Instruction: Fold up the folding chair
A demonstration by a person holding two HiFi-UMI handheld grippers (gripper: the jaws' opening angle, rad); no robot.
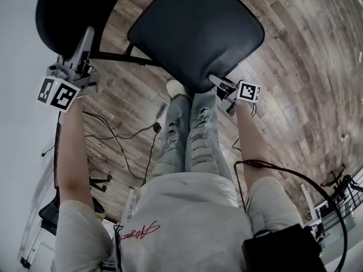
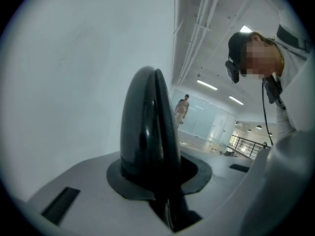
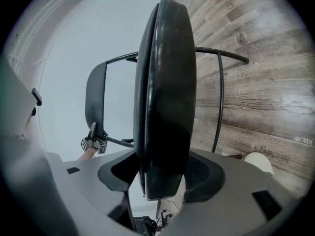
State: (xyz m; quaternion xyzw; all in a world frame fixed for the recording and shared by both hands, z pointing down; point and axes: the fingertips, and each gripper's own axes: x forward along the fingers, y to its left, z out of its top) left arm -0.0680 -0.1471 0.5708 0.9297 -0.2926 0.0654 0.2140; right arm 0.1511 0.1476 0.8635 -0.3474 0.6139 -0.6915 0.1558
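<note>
Overhead plus two close-ups, shared chair (image 1: 195, 33)

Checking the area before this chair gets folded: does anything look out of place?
Loose black cables trail across the wood floor close beside the person's legs, where they could snag. Otherwise nothing looks odd: the left gripper clamps the backrest, the right gripper the seat edge.

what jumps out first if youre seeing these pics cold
The black folding chair's seat fills the top centre of the head view, with the right tongs clamped on its near edge. At upper left the left tongs grip the black backrest. Below the chair are a wood-plank floor and the person's ripped jeans.
</note>
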